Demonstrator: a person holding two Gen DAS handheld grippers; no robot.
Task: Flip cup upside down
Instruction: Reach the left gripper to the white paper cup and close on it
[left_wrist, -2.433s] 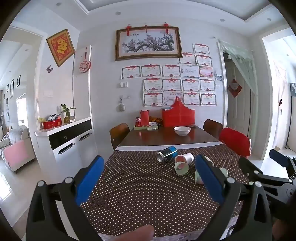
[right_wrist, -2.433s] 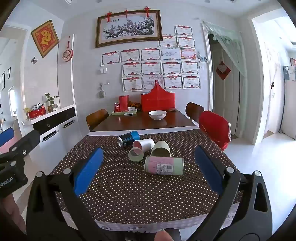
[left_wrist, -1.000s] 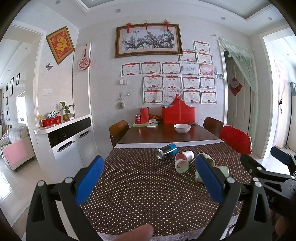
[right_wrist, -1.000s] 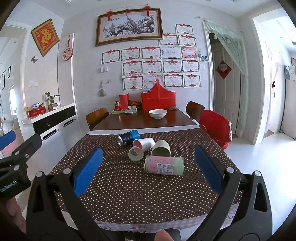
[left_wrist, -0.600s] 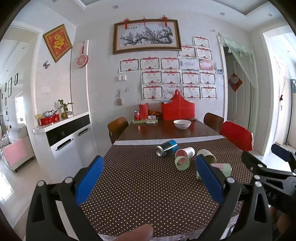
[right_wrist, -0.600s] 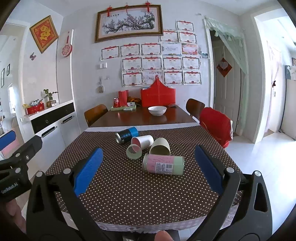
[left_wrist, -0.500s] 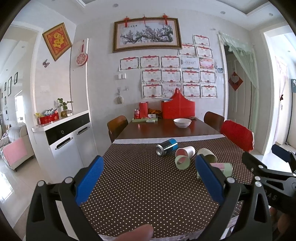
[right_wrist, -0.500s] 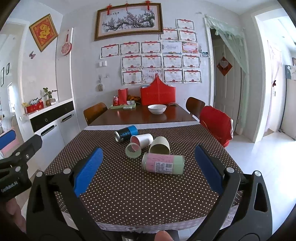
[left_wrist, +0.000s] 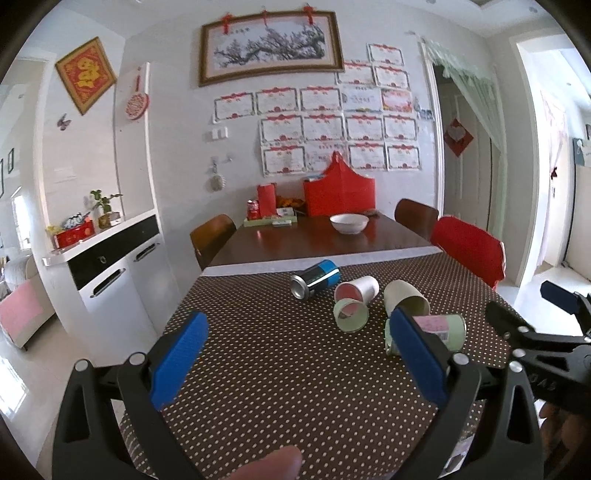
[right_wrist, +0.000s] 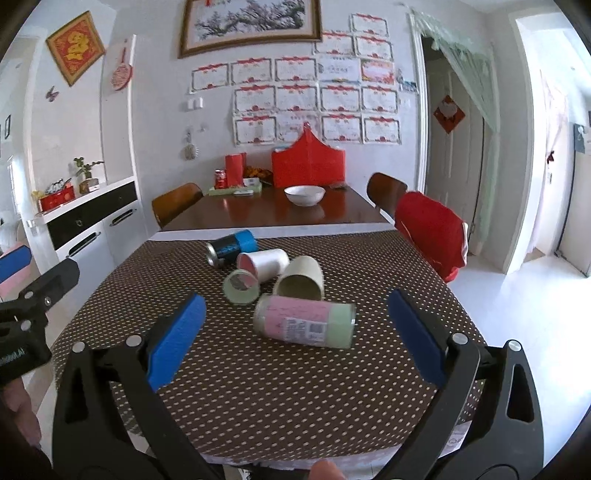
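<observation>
Both grippers have edged closer over the last second, left gripper (left_wrist: 295, 363) and right gripper (right_wrist: 293, 338) with jaws spread, empty. The pink-and-green labelled cup (right_wrist: 304, 320) lies sideways on the dotted-cloth bench (right_wrist: 258, 391) at twelve o'clock, the beige paper cup (right_wrist: 301, 282) beyond, so grasping comes next.

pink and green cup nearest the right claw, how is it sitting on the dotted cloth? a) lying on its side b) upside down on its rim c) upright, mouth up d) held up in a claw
a: the pink and green cup lies on its side on the dotted cloth, barcode label facing up, with the open right claw hanging short of it and not touching it.
</observation>
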